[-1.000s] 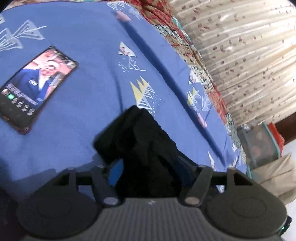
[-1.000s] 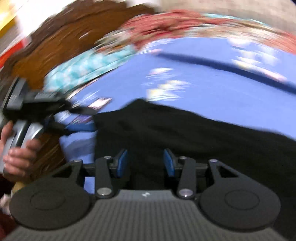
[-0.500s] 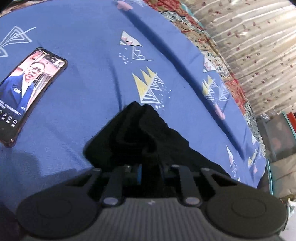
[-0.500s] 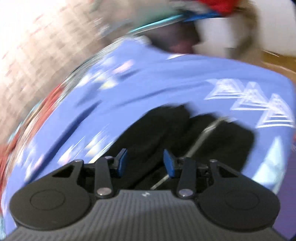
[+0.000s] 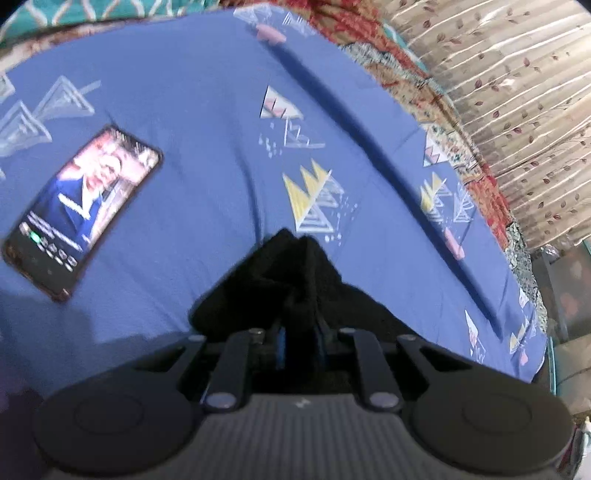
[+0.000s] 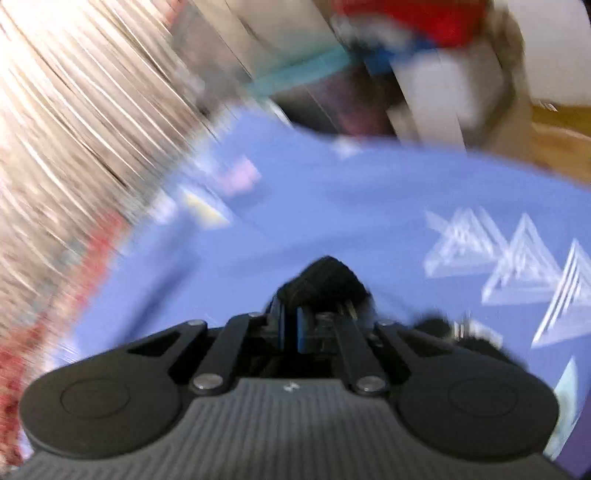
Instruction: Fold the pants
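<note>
I count one pair of black pants (image 5: 291, 280), one phone (image 5: 83, 208), one blue bedsheet (image 5: 192, 110) printed with triangles, and two claws, one per hand.

My left claw (image 5: 300, 341) has its jaws drawn in narrow, clamped on a bunched ridge of the pants. The dark cloth rises in a peak straight ahead of the blue pads and spreads out to both sides behind them, lying on the sheet. This claw closed within the last second, with the fabric already between the jaws.

The phone lies flat on the sheet, well off to the left of the pants, screen lit and facing up. It touches neither the cloth nor the claw. A patterned red blanket (image 5: 373, 33) runs along the far edge of the bed, with a pleated curtain (image 5: 517, 92) beyond it.

My right claw (image 6: 293, 328) has just snapped closed too. Its view is badly smeared, but the blue pads sit almost together, and a small tuft of the black pants (image 6: 328, 277) sticks out just past the tips, pinched between them. More dark cloth shows low to the right of that claw, resting on the blue bedsheet (image 6: 351, 206).
</note>
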The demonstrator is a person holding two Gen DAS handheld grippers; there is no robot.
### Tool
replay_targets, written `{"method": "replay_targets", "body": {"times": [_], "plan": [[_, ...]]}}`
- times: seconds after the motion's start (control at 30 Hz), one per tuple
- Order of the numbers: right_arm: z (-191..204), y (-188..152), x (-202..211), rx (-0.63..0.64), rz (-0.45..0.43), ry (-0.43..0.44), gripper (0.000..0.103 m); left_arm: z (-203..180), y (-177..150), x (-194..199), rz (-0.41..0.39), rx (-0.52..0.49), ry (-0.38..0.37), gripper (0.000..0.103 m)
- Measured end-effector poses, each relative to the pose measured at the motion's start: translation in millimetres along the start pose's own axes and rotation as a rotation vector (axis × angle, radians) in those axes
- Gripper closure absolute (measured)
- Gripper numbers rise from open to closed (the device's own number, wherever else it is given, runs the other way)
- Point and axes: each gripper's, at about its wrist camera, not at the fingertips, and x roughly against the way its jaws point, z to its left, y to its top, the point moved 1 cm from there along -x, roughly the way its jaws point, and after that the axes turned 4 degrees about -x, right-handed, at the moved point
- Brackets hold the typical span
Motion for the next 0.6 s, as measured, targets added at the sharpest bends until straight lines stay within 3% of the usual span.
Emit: {"method": "replay_targets", "body": {"times": [0.07,0.13,0.3,0.4,0.43,0.47,0.5,0.6], "plan": [[-7,13,33,-0.011,-0.047,0.058,0.095,2,0,10,-0.011,-0.013,0.004,0.091],[-26,14,49,-0.019,-0.05,0.037,0.095,7,-3,14,-0.007,-0.017,0.029,0.091],[-94,-26,35,-0.042,0.062,-0.218,0.094,32,-19,4,0.033,0.023,0.103,0.091],[-113,-48,25,-0.044,0.079,-0.284,0.09,37,-24,0,0.057,0.015,0.132,0.081],[-109,-50,26,-0.036,0.062,-0.285,0.087,35,-24,4,0.051,0.005,0.134,0.078],[-106,-49,30,-0.035,0.052,-0.276,0.077,33,-24,10,0.037,-0.012,0.133,0.078],[-105,-47,35,-0.044,0.043,-0.259,0.061,31,-23,16,0.022,-0.031,0.131,0.071],[-103,-42,49,-0.087,-0.06,-0.304,0.054,29,-22,37,-0.031,-0.056,0.125,0.067]]}}
